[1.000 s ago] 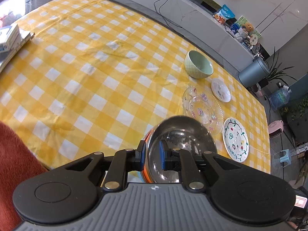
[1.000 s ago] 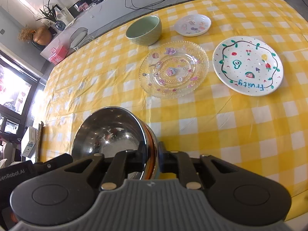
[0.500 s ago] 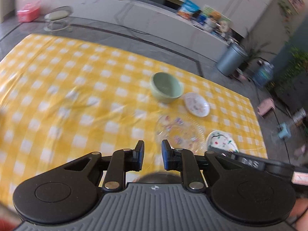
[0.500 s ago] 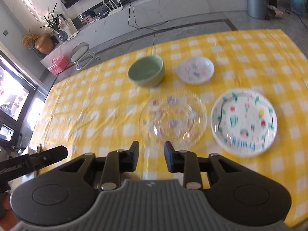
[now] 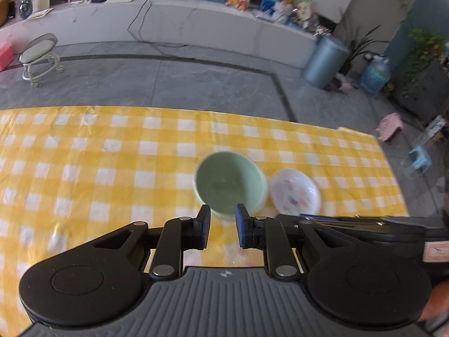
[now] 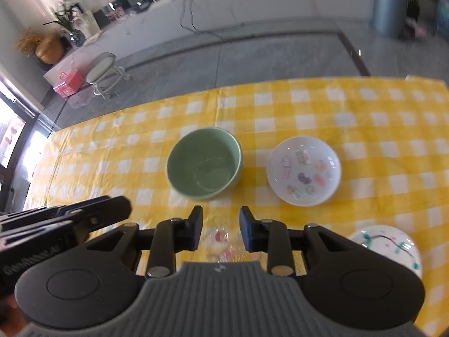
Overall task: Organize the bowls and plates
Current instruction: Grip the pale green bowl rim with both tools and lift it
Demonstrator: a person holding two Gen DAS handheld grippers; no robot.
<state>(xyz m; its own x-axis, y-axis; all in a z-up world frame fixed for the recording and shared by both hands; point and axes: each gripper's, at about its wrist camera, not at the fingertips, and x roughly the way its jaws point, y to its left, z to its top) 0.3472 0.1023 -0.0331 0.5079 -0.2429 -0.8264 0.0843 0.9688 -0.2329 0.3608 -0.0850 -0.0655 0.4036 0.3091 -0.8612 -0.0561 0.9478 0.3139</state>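
Note:
A pale green bowl (image 5: 230, 185) stands on the yellow checked tablecloth (image 5: 98, 168), just beyond my left gripper (image 5: 222, 226), which is open and empty. A small white saucer with coloured pictures (image 5: 294, 192) lies right of it. In the right wrist view the green bowl (image 6: 204, 163) and the saucer (image 6: 304, 174) lie ahead of my right gripper (image 6: 220, 231), open and empty. A clear glass plate (image 6: 221, 241) shows between its fingers. A white plate with green drawing (image 6: 393, 247) lies at the lower right. The steel bowl is out of view.
The table's far edge (image 5: 196, 109) drops to a grey floor. A stool (image 5: 39, 56), a grey bin (image 5: 325, 59) and a long white counter (image 5: 196, 22) stand beyond. The left gripper's body (image 6: 56, 224) shows at the left of the right wrist view.
Both grippers let go of the steel bowl and opened. Both moved forward over the table towards the green bowl and saucer; the steel bowl has dropped out of view.

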